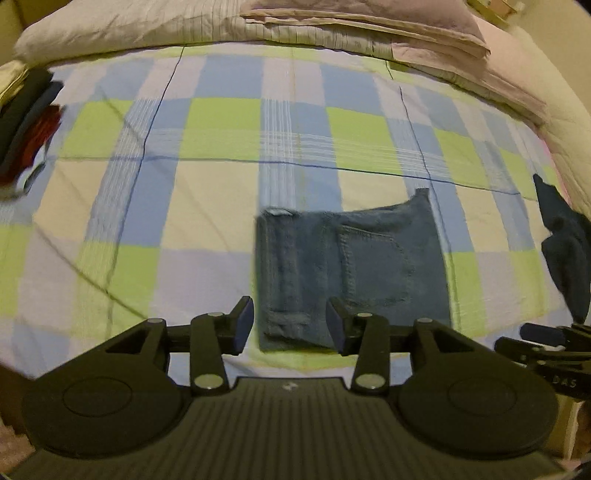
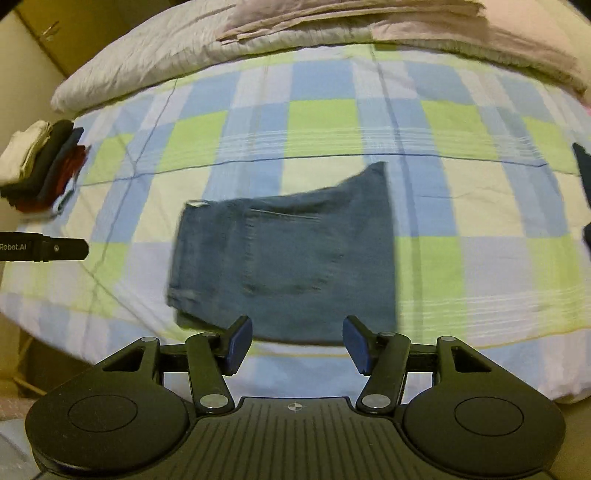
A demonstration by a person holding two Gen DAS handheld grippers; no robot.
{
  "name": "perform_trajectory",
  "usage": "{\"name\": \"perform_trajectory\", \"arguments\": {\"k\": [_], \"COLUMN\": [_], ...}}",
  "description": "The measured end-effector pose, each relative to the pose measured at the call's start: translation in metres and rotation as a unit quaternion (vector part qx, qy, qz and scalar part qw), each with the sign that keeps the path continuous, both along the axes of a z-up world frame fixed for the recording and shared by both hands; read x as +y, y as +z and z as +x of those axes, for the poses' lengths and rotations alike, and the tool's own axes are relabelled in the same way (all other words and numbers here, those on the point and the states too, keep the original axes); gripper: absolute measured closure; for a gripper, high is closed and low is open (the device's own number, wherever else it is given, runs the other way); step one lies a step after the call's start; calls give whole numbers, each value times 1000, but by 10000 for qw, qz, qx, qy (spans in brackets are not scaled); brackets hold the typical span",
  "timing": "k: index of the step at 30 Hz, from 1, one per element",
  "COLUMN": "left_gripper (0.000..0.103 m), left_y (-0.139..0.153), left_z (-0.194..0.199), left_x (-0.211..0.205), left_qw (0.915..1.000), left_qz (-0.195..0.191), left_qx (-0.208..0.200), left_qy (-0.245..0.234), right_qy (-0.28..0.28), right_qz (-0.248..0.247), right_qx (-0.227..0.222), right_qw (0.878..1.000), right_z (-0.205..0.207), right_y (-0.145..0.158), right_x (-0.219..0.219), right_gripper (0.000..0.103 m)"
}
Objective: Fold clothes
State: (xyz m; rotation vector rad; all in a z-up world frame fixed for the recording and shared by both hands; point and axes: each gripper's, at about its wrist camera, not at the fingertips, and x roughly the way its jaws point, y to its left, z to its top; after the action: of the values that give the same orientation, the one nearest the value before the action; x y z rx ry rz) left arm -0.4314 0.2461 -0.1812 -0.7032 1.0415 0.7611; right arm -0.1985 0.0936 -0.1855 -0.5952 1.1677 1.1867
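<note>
since the folded jeans [image 1: 351,273] look like thick, stiff denim, i judge them heavy and not slippery, best lifted by the two near corners of the stack. from my left wrist view they lie on the checked bedspread [image 1: 207,199] ahead of my left gripper [image 1: 290,325], whose jaws stand parted and empty. a pile of folded clothes [image 1: 26,125] sits far left, a dark garment [image 1: 565,240] at the right edge.

from my right wrist view, my right gripper [image 2: 297,341] is wide apart, holding nothing, above the near edge of the jeans; nothing blocks the way.

A bed [image 1: 221,122] in checked sheet (blue, green, cream), pillows [image 1: 110,29] at its head.
</note>
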Motion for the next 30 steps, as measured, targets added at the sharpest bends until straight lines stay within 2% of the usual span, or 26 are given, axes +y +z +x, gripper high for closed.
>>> {"name": "perform_trajectory", "arguments": {"k": [4, 10, 17, 24, 30], "left_gripper": [64, 64, 62, 62, 61], "left_y": [10, 25, 39, 42, 46], "left_z": [15, 12, 1, -1, -2], "left_x": [-56, -115, -146, -161, -159], "left_qw": [9996, 9980, 9955, 9957, 9959], "left_qz": [50, 123, 329, 428, 591], "left_qx": [-94, 0, 126, 252, 277], "left_qy": [253, 625, 882, 787, 629], "right_qy": [-114, 254, 711, 675, 524], "right_qz": [36, 103, 323, 288, 312], "right_qx": [165, 336, 349, 399, 327], "right_qw": [9998, 9991, 9963, 9965, 9976], "right_z": [42, 60, 46, 40, 35], "right_y": [3, 12, 18, 17, 21], "right_x": [-41, -74, -90, -102, -104], "right_gripper": [45, 45, 45, 45, 45]}}
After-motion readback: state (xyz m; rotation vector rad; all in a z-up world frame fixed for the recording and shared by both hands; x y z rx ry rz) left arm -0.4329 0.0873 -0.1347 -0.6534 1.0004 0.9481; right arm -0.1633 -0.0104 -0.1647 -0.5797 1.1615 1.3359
